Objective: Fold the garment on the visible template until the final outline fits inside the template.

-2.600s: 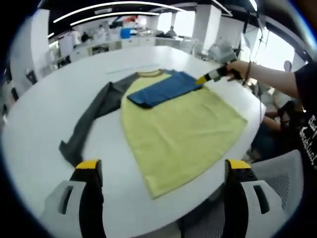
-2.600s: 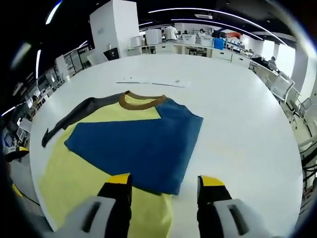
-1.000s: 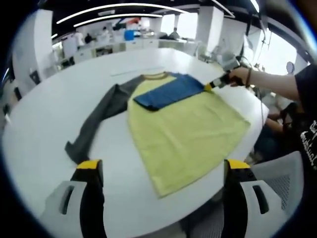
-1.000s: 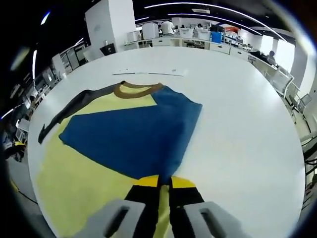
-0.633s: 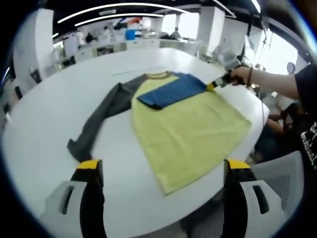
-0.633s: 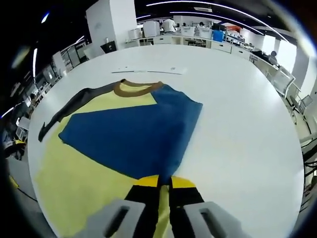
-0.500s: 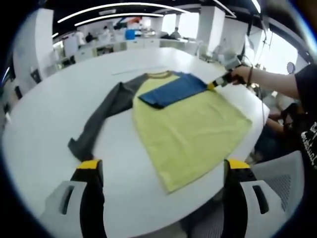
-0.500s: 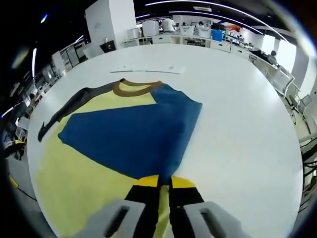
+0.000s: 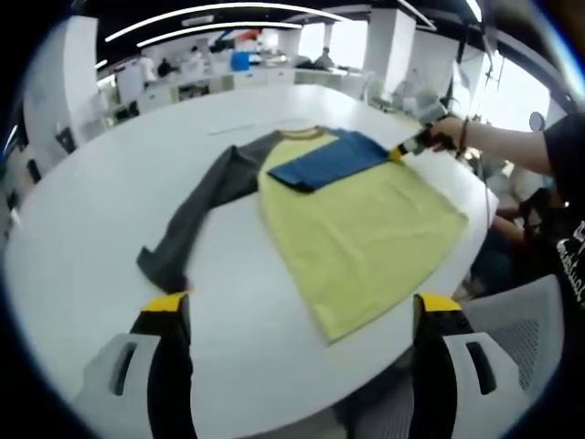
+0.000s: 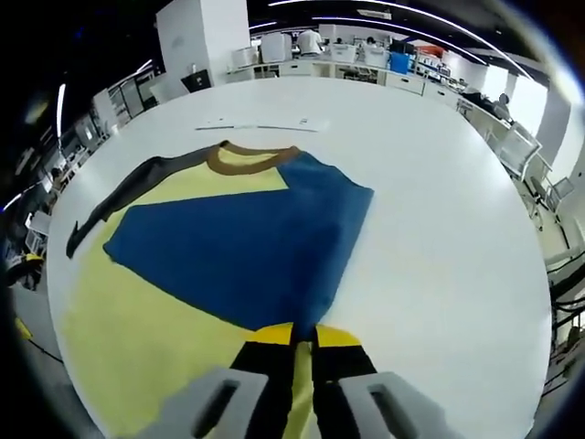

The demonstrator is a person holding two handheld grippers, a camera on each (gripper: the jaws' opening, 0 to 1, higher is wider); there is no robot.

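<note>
Left gripper view, garment: the garment [image 9: 366, 229] lies flat on the white tabletop [image 9: 91, 219], its yellow body reaching toward the tabletop's near edge.
Left gripper view, sleeves: the grey sleeve [image 9: 196, 210] stretches out from the garment's shoulder; the blue sleeve [image 9: 331, 161] is folded across the chest, just below the collar.
Left gripper view, left tongs: the left tongs [image 9: 302, 315] hover released, jaws wide apart, above the tabletop's near edge, touching nothing.
Left gripper view, right tongs: the right tongs [image 9: 398, 154] sit at the blue sleeve's far corner, carried by a person's hand [image 9: 441, 139]; from here I cannot tell how the jaws stand.
Right gripper view, right tongs: the right tongs [image 10: 302, 336] are clenched on the corner of the blue sleeve [image 10: 247, 251].
Right gripper view, garment: the brown collar [image 10: 251, 157] lies beyond the blue sleeve, and a thin white strip [image 10: 260, 125] lies on the tabletop beyond the collar.
</note>
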